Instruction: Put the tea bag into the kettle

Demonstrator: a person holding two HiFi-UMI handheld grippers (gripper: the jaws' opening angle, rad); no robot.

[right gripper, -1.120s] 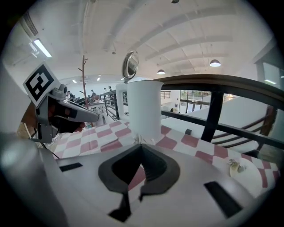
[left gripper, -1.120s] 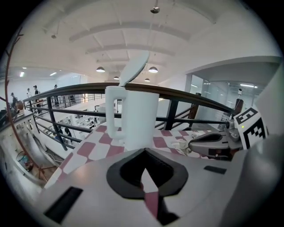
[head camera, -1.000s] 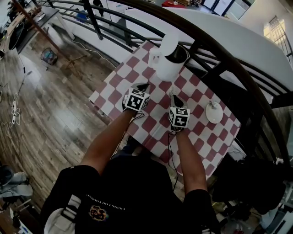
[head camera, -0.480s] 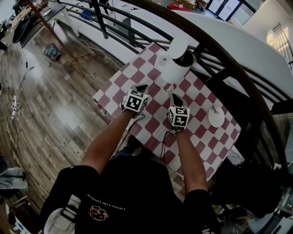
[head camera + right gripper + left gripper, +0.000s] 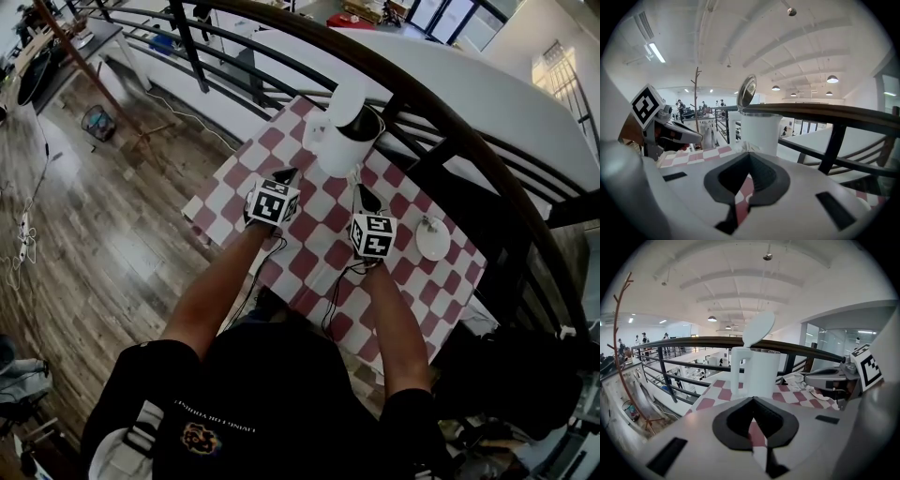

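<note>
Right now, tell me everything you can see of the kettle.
The kettle is white, cylindrical and plastic-looking. It stands upright on the checked table, at its far edge beside the railing. Its hinged lid stands open, shiny metal on the inside, and a loop handle runs down one side.

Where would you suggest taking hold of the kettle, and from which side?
By its handle, from the left gripper's side. The kettle stands upright, lid tipped open, and the vertical handle loop faces that way; the round body looks too wide for the jaws. The right gripper is shut on the tea bag.
</note>
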